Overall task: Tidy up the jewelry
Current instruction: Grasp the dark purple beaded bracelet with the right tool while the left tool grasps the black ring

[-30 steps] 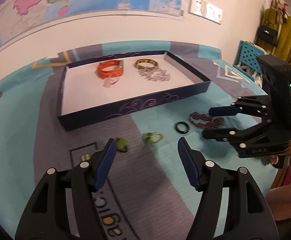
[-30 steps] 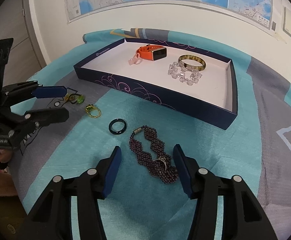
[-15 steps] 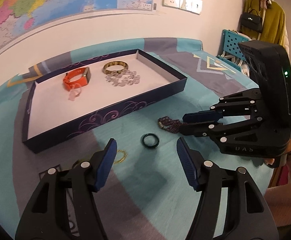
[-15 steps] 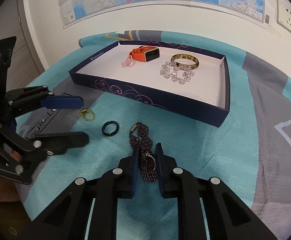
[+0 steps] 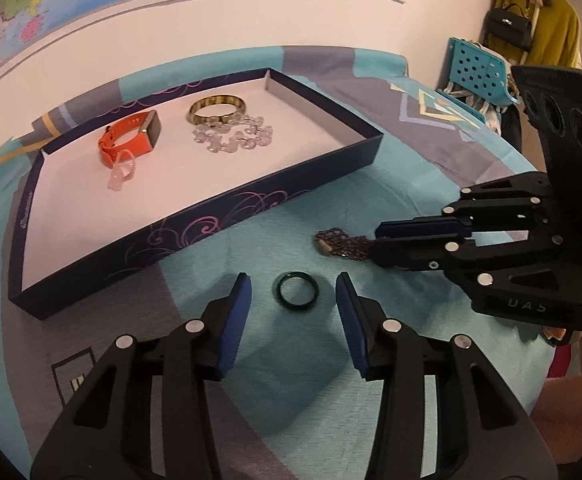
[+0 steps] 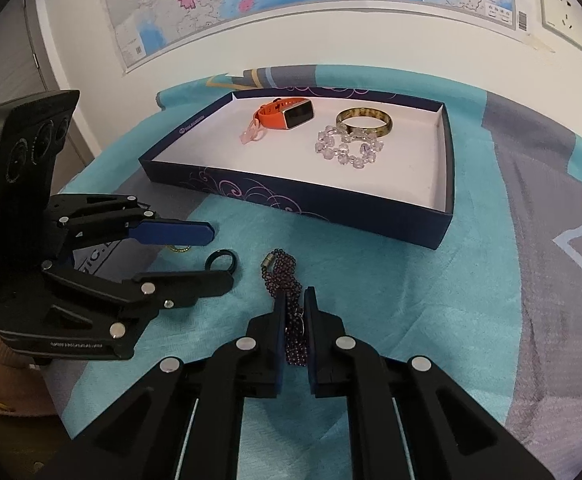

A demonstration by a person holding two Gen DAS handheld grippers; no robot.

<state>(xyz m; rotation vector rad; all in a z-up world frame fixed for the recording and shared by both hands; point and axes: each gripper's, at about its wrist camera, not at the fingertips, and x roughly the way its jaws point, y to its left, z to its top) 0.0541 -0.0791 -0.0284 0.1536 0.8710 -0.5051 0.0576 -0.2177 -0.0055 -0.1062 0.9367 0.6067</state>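
A dark blue tray (image 5: 219, 216) (image 6: 331, 216) holds an orange watch (image 5: 131, 140) (image 6: 287, 114), a gold bangle (image 5: 217, 109) (image 6: 365, 122) and a clear bead bracelet (image 5: 233, 136) (image 6: 349, 148). A dark ring (image 5: 297, 290) (image 6: 222, 260) lies on the teal cloth between the fingers of my open left gripper (image 5: 293, 292) (image 6: 211, 256). My right gripper (image 6: 294, 320) (image 5: 375, 242) is shut on a purple bead bracelet (image 6: 283, 276) (image 5: 341, 242) that lies on the cloth.
A gold ring (image 6: 179, 249) lies partly hidden behind the left gripper's finger. A wall with a map stands behind the table. A blue crate (image 5: 479, 70) and hanging clothes are at the far right.
My left gripper moved right and forward, so the dark ring now lies between its fingers. My right gripper stays shut on the purple bracelet.
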